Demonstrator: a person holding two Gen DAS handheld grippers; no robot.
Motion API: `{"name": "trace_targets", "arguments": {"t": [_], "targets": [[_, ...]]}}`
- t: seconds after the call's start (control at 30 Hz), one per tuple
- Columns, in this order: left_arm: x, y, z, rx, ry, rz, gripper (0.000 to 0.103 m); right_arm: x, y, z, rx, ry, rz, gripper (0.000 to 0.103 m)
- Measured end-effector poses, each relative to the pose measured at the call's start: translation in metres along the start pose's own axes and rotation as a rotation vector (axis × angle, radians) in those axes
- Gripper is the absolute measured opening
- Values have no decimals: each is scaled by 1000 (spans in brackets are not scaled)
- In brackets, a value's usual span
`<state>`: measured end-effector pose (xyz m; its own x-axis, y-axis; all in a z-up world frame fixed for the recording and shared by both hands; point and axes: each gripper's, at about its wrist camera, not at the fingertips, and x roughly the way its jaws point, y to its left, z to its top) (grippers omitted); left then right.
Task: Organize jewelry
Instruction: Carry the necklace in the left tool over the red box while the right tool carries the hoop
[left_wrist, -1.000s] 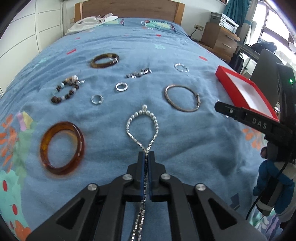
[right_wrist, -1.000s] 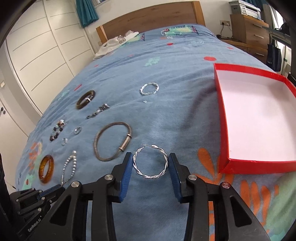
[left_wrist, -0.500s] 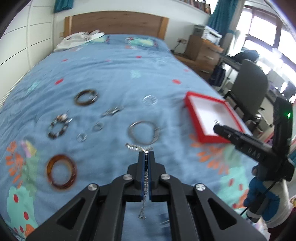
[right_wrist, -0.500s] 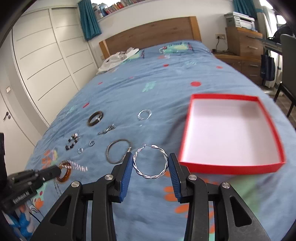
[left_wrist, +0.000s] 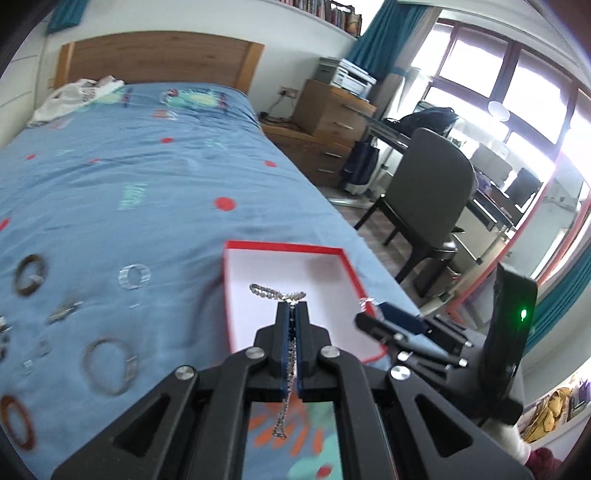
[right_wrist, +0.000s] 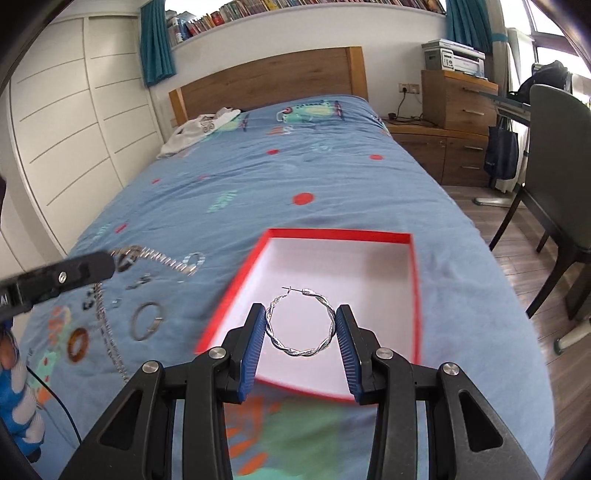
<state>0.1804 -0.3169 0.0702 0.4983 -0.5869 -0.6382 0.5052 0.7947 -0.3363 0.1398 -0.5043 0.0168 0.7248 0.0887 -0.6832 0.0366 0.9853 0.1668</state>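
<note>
The left claw is pinched on a limp, light necklace, which dangles either side. The right claw clamps a thin, springy hoop earring across its width over the red box; a gentle squeeze suits it.

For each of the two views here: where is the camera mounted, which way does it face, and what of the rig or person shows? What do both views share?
Left wrist: on the left gripper, looking down its shut fingers at the chain necklace over the red box; the right gripper shows at right.
Right wrist: on the right gripper, looking along the fingers clamping the hoop earring; the left gripper and a gloved hand show at left.
Shared: box, bed, both grippers.
</note>
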Motion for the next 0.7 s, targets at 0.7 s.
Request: {"name": "trace_targets", "arguments": {"t": [0.7], "targets": [[173, 41, -11, 57, 156, 161, 3, 103, -55, 0, -92, 124, 33, 39]]}}
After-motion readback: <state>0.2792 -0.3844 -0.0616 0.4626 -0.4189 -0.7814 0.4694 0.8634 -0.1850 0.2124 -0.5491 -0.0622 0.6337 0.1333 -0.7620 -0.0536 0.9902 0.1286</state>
